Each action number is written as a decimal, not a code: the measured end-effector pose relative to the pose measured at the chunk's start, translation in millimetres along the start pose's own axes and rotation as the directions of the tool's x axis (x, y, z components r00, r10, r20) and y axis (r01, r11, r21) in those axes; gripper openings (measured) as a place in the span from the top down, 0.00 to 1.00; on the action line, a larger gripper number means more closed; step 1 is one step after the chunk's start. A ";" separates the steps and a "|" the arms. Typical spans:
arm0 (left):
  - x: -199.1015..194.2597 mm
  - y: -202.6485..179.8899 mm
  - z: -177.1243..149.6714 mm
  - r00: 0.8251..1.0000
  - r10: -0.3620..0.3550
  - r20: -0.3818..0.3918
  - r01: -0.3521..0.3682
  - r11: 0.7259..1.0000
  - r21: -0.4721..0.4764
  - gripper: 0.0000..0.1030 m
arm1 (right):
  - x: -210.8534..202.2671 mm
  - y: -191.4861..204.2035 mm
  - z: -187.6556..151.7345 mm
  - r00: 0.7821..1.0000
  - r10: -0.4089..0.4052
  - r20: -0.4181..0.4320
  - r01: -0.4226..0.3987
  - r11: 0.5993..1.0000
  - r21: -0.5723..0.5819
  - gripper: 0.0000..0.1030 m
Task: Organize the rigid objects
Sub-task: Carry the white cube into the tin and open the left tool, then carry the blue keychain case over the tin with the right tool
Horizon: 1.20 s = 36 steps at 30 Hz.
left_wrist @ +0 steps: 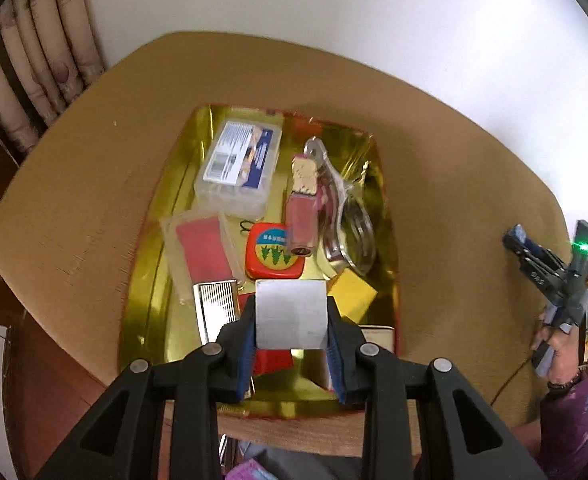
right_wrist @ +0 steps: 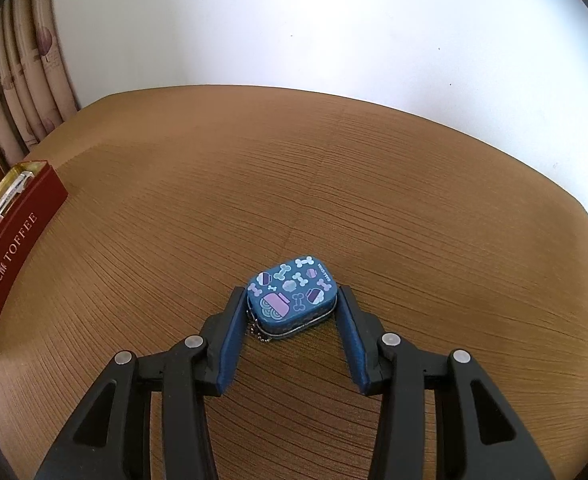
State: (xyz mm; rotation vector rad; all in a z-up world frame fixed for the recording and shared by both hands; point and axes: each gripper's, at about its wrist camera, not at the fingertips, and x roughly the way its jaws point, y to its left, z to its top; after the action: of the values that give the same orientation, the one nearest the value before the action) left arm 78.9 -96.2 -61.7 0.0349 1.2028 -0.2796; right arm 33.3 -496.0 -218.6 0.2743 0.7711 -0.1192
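My left gripper point(left_wrist: 291, 308) is shut on a grey metal cube point(left_wrist: 290, 320) and holds it above the near end of a gold-lined tin tray point(left_wrist: 150, 280). My right gripper point(right_wrist: 291, 294) points down at the brown table point(right_wrist: 374, 200). Its blue pads press both sides of a small blue tin point(right_wrist: 294, 298) printed with bones, which has a ball chain at its front. The left wrist view shows the same right gripper point(left_wrist: 512, 240) at the far right, with a hand point(left_wrist: 554, 356) behind it.
In the tray lie a clear plastic box point(left_wrist: 238, 168), a pink bottle with a gold cap point(left_wrist: 302, 208), a red tape measure point(left_wrist: 274, 252), a red card case point(left_wrist: 202, 256), a ribbed silver case point(left_wrist: 216, 308) and a yellow block point(left_wrist: 352, 292). The tray's red TOFFEE side point(right_wrist: 14, 256) stands at the left.
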 end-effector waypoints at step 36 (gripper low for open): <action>-53.4 53.5 -77.7 0.936 0.153 0.318 -0.134 0.988 -0.078 0.63 | -0.9 21.0 -4.7 0.999 -0.036 -0.014 0.037 0.999 0.039 0.61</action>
State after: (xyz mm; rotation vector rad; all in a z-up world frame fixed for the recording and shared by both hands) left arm 2.6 -20.6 -47.1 0.0275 0.8750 -0.1169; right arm 33.8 -474.5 -216.9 0.2988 0.7873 -0.1677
